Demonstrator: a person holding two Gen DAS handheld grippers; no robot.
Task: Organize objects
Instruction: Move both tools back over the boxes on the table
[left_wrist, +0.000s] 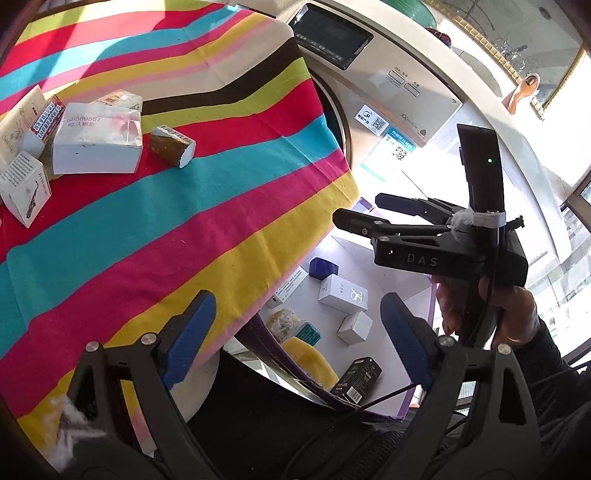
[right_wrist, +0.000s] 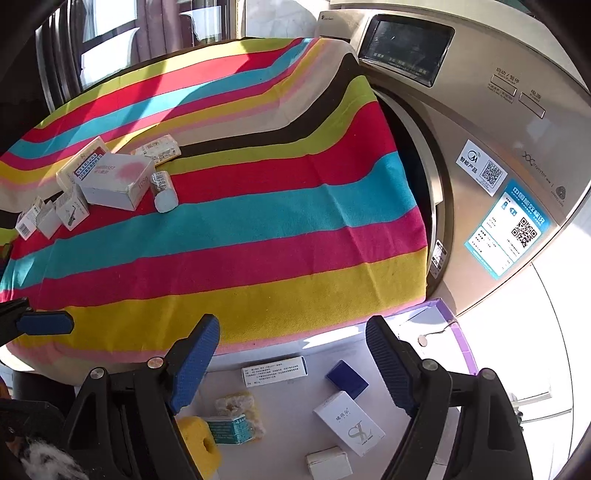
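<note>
A pile of small boxes sits at the far left of a striped tablecloth (left_wrist: 207, 192), among them a large white box (left_wrist: 96, 144) (right_wrist: 118, 181) and a brown and white tube (left_wrist: 173, 144) (right_wrist: 164, 192). Below the table edge, a purple-rimmed tray (right_wrist: 458, 332) holds a white box with a logo (left_wrist: 343, 293) (right_wrist: 349, 422), a blue box (left_wrist: 323, 268) (right_wrist: 347, 376), a yellow sponge (right_wrist: 199, 441) and a teal box (right_wrist: 231, 428). My left gripper (left_wrist: 295, 339) is open and empty. My right gripper (right_wrist: 291, 362) is open and empty; it also shows in the left wrist view (left_wrist: 356, 210).
A washing machine (right_wrist: 480, 155) stands right behind the table, its door opening against the cloth. A black box (left_wrist: 356, 380) and a small white box (left_wrist: 354, 326) also lie in the tray. Windows are at the right in the left wrist view.
</note>
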